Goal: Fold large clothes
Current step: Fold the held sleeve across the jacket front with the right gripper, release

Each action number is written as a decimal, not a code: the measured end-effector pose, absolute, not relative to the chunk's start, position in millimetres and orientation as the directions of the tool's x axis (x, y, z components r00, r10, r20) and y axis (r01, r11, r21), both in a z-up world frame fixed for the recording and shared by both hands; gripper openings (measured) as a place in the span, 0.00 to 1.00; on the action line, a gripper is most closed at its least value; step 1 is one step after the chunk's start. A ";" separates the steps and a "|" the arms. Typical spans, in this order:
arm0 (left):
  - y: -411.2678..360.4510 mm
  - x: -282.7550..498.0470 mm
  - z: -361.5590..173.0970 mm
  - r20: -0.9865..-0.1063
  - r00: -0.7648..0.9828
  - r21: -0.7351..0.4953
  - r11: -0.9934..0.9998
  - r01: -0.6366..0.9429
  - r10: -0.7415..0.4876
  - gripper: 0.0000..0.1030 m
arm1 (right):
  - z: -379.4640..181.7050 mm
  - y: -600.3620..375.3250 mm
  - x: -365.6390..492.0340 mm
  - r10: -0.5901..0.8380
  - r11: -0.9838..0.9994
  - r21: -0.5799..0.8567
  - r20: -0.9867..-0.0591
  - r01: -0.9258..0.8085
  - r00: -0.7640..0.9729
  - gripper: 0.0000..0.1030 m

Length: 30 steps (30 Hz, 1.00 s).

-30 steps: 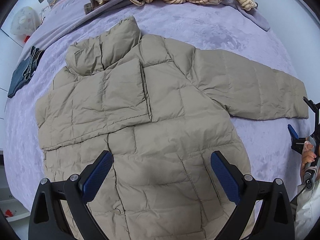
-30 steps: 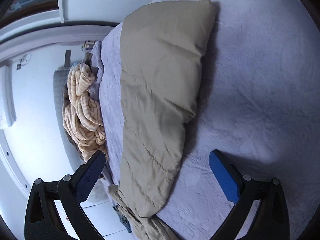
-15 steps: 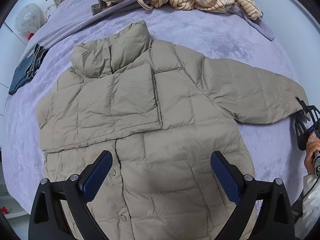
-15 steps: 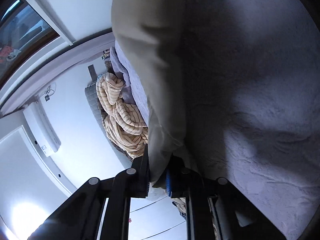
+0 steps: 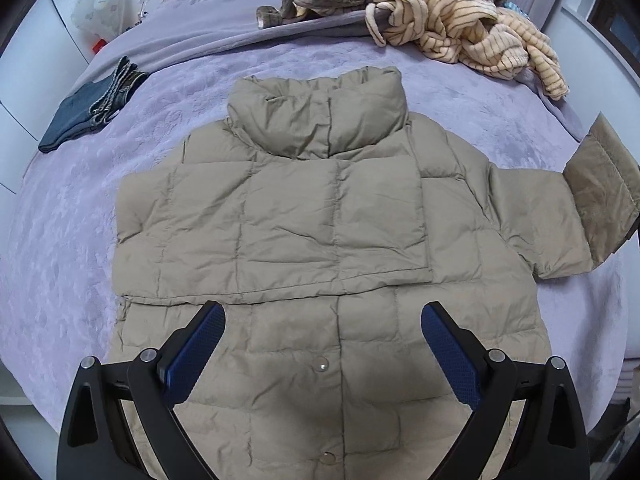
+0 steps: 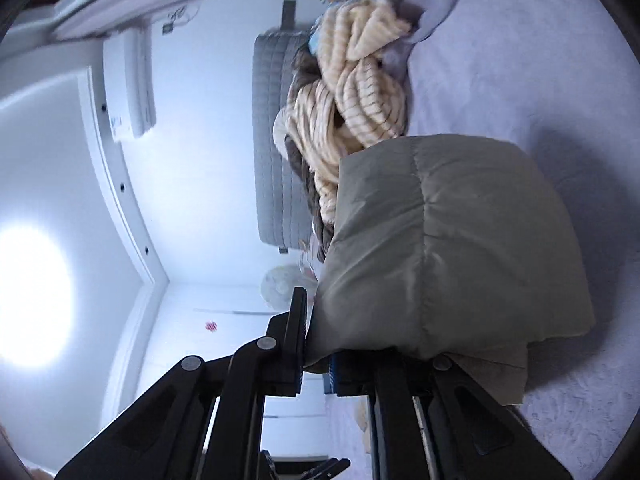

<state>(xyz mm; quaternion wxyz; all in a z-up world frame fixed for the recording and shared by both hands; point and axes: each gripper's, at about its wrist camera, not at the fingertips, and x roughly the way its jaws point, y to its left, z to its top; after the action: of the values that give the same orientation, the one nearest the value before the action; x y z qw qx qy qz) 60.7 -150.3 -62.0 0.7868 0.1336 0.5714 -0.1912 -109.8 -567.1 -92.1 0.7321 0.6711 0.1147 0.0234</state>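
- A second ago the right gripper (image 6: 316,364) hung wide open over the far sleeve; now its jaws are clamped tight on the sleeve's cuff (image 6: 452,248) and have lifted it clear of the bed
- In the left wrist view that sleeve (image 5: 600,200) no longer lies flat out to the side; its end is raised and turned back toward the body of the puffer jacket (image 5: 328,248)
- The jacket lies front up in the middle of the purple bedspread (image 5: 80,240), collar toward the heap of striped knitwear (image 5: 472,36), with 1 sleeve already folded across the chest
- The left gripper (image 5: 322,350) has drifted across above the lower front, jaws spread, gripping nothing
- To my eye the 2nd sleeve fold is under way: next the cuff needs carrying across the chest
- Folded jeans (image 5: 92,108) sit well apart at the bed's edge
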 end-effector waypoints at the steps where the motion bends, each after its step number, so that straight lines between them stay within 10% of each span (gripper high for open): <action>1: -144.3 65.3 -62.7 -0.949 0.276 -0.014 0.893 0.450 -0.154 0.96 | -82.7 -553.2 -96.1 0.216 0.149 0.980 -0.164 0.134 0.962 0.10; 15: -63.6 124.0 -78.1 -0.926 0.339 -0.011 0.908 0.420 -0.168 0.96 | -147.7 -340.8 57.4 0.465 0.549 0.762 -0.619 0.342 0.633 0.10; 23: -47.5 128.6 -110.4 -0.933 0.302 -0.070 0.922 0.381 -0.196 0.96 | -201.5 -320.5 64.5 0.462 0.561 0.679 -0.732 0.474 0.502 0.12; 24: -48.7 128.1 -114.5 -0.934 0.295 -0.078 0.923 0.378 -0.200 0.96 | -202.0 -320.9 63.8 0.463 0.564 0.671 -0.740 0.482 0.489 0.14; 27: -53.0 127.9 -122.7 -0.933 0.283 -0.104 0.920 0.378 -0.222 0.96 | -186.4 -321.8 55.5 0.471 0.562 0.675 -0.737 0.478 0.486 0.63; 30: -55.5 131.1 -128.0 -0.929 0.283 -0.123 0.919 0.375 -0.240 0.96 | -163.6 -332.8 35.2 0.443 0.555 0.680 -0.730 0.480 0.521 0.71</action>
<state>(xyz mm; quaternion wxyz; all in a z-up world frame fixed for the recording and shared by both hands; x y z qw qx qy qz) 131.1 -55.5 -128.0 0.7986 0.0595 0.5672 -0.1923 35.2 -332.8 -163.6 0.7335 0.4717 0.4893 -0.0126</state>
